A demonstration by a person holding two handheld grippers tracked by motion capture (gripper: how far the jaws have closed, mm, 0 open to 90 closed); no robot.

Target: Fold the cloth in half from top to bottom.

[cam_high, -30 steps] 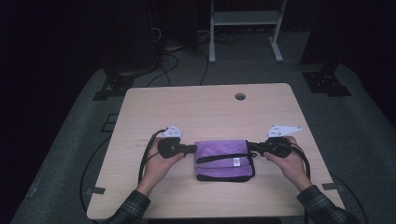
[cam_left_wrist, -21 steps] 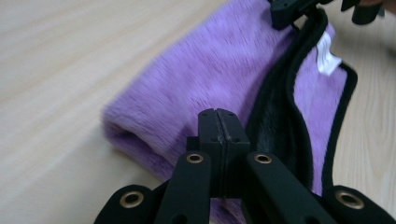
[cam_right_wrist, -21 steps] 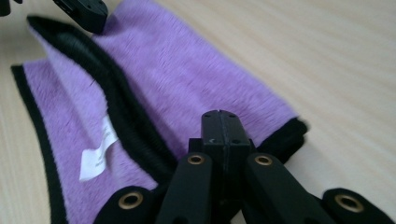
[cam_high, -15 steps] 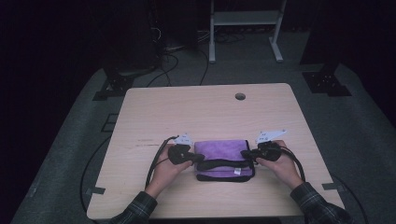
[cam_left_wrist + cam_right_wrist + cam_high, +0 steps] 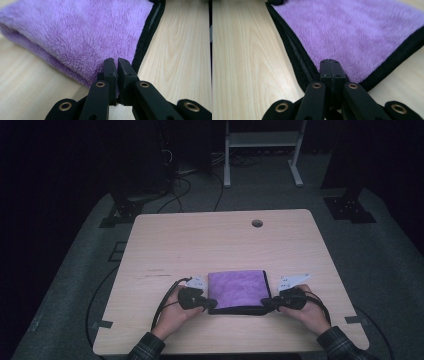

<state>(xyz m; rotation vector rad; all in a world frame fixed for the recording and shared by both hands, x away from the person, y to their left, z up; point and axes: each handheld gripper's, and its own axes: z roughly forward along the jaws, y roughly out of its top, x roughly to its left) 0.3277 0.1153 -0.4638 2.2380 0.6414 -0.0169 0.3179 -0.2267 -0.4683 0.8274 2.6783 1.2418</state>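
Pinching purple cloth (image 5: 236,289) corners | left tool (image 5: 212,304) | right tool (image 5: 265,303)

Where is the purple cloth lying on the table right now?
In the high view the folded purple cloth lies near the table's front edge, between the left gripper and right gripper, each at a near corner.

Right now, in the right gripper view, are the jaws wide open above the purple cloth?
No, the right gripper is shut on the purple cloth's black-edged corner.
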